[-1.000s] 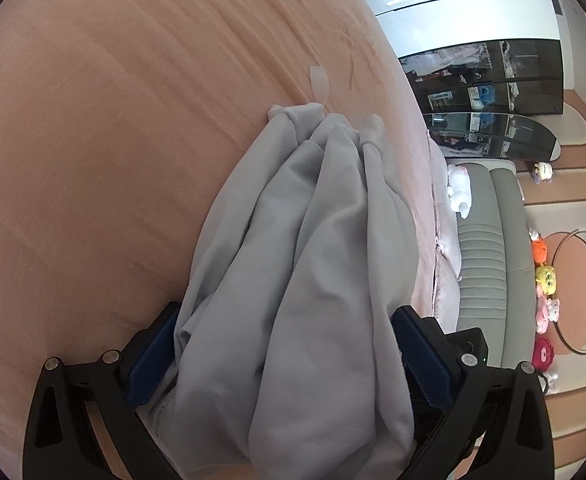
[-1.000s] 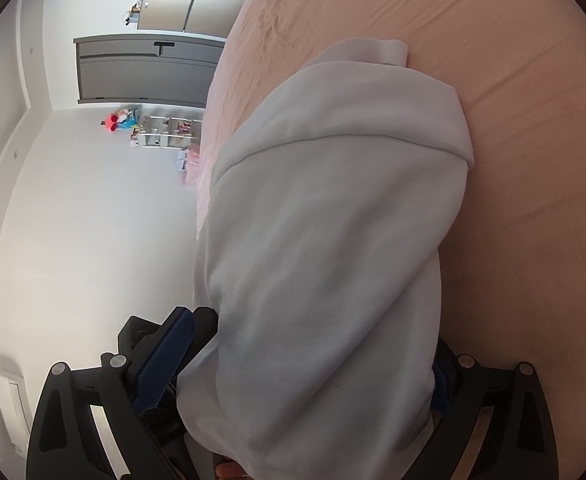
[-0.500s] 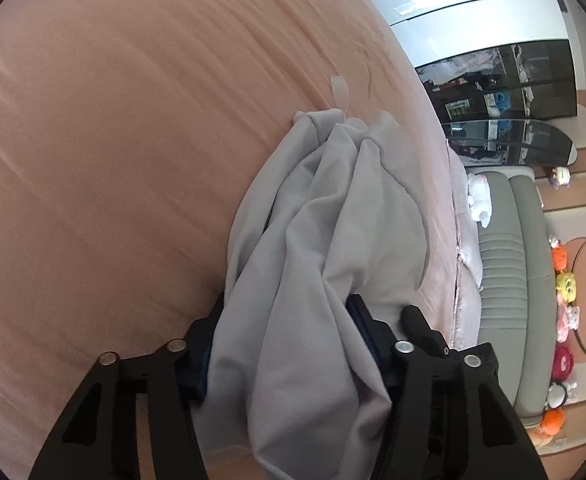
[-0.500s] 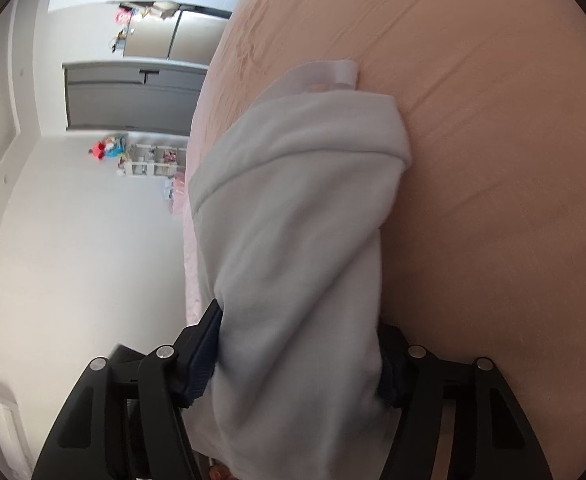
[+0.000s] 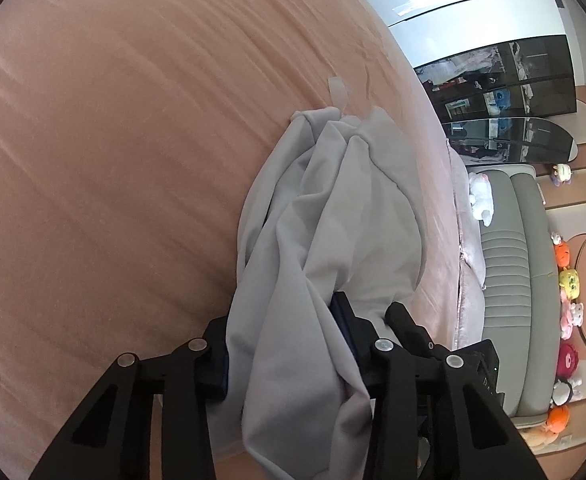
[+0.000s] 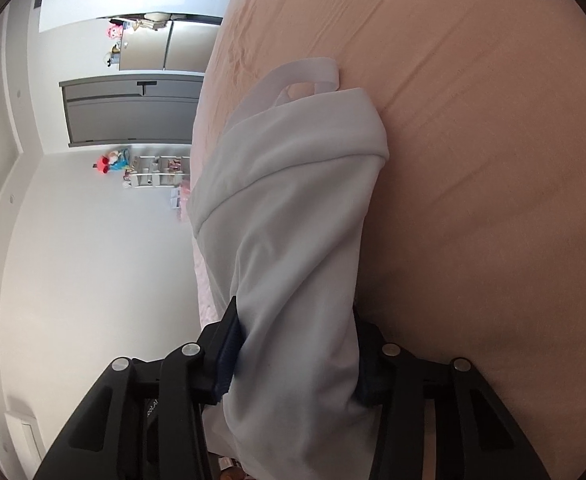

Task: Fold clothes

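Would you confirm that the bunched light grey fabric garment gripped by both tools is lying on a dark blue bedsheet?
Not quite: the light grey fabric garment lies on a peach-pink bedsheet, not dark blue, as the left wrist view shows. The rest stands.

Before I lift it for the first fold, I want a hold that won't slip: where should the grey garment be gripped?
Grip the grey garment at its near bunched ends, coming low along the peach bedsheet. The gathered folds there give the pads thick cloth. The left gripper and right gripper are closing on those ends now. The far white loop looks too thin.
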`<action>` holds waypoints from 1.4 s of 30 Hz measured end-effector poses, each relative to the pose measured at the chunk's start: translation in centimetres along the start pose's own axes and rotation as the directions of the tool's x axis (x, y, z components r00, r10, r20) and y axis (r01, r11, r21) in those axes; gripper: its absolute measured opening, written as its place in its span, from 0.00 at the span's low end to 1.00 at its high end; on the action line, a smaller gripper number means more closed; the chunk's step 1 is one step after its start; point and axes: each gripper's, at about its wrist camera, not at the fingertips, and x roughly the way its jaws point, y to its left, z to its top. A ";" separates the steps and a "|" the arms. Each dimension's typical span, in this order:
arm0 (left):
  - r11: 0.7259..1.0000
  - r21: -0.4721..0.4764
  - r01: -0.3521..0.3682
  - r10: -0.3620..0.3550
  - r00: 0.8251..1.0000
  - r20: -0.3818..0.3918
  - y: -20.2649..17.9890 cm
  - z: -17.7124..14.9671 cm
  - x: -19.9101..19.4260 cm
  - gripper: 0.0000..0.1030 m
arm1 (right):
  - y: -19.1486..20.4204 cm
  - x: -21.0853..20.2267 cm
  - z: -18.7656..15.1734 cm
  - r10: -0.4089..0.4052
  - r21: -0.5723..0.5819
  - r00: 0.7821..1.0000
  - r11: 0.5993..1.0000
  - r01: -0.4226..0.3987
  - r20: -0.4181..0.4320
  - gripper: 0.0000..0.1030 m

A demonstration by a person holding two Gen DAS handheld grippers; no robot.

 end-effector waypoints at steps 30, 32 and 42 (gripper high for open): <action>0.999 0.041 0.014 -0.028 0.940 0.341 0.5 1.0 -17.1 0.30 | 19.9 0.8 -9.3 0.017 -0.500 0.998 0.865 -0.043 -0.057 0.28; 0.999 0.033 0.003 -0.015 0.932 0.361 1.6 1.0 -18.3 0.30 | 20.5 1.8 -10.8 0.022 -0.517 0.996 0.854 -0.064 -0.086 0.28; 0.997 -0.068 -0.034 0.060 0.900 0.432 9.2 0.3 -22.2 0.30 | 20.7 8.1 -17.1 -0.022 -0.568 0.974 0.815 -0.112 -0.224 0.28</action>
